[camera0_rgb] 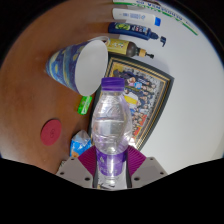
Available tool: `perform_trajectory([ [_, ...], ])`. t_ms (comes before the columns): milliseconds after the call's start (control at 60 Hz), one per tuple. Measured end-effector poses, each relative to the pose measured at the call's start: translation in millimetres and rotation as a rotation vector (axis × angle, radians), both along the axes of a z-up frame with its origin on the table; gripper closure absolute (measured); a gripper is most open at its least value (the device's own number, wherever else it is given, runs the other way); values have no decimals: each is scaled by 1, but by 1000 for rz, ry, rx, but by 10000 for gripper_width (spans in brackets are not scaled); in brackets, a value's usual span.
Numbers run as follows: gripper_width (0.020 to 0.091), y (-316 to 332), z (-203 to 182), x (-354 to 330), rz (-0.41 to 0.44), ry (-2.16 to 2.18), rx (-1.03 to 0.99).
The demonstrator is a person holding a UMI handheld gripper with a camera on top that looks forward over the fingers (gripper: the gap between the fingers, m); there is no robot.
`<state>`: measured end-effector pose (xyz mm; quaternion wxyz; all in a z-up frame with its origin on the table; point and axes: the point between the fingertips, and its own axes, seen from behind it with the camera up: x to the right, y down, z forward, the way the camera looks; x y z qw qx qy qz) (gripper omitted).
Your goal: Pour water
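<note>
Gripper point(111, 170) fingers clamp the bottle point(110, 125), apparently full; bottle upright, cap toward cup point(76, 64) lying tipped on table point(40, 100).

bottle point(110, 125) base hidden low in frame behind the gripper point(111, 167), pad inner faces covered by bottle, centre of the printed mat point(143, 88) masked by bottle, print too small to read, boxes point(138, 22) at top cut off, small items lower left unidentifiable
</note>
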<state>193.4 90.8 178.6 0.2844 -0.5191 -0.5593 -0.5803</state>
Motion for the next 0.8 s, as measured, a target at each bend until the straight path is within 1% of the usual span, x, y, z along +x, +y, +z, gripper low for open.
perform_trajectory([
  [100,729,3,1,-4,27,38,-1],
  [183,726,1,2,-3,10,171,-3],
  [267,725,0,7,-9,-10,390,-2],
  [400,727,0,32,-21,-9,752,49],
  [450,727,-1,35,-23,-20,894,56],
  [517,724,-1,35,-16,-59,1073,66],
  [633,726,-1,22,-5,-112,1361,66],
  [800,726,1,-19,-1,-152,1637,33],
])
